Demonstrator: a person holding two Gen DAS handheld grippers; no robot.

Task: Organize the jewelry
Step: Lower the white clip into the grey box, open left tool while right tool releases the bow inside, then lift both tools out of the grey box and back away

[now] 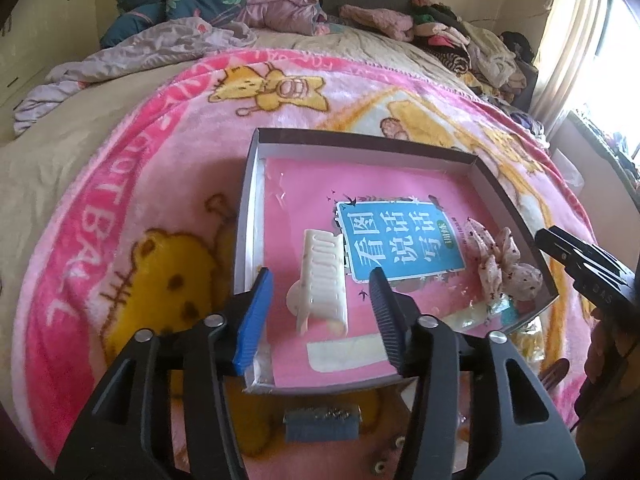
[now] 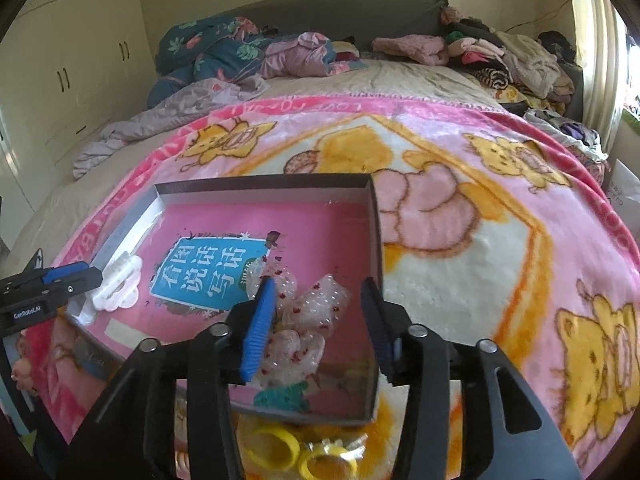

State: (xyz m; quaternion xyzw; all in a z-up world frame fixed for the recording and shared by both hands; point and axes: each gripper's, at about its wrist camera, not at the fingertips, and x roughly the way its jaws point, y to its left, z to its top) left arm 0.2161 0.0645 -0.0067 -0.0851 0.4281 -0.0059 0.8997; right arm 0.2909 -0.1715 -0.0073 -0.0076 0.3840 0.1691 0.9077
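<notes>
Inside the box [image 1: 504, 184], the hair clip [image 1: 320, 280] lies between the left claw's [image 1: 320, 284] parted jaws (untouched).

Scrunchie [image 2: 304, 320] between open jaws

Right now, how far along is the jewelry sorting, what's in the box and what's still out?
Done: the white hair claw and spotted fabric bow lie in the box. In hand: nothing; left gripper and right gripper are open over them. Left: yellow rings and a blue clip on the blanket.
</notes>
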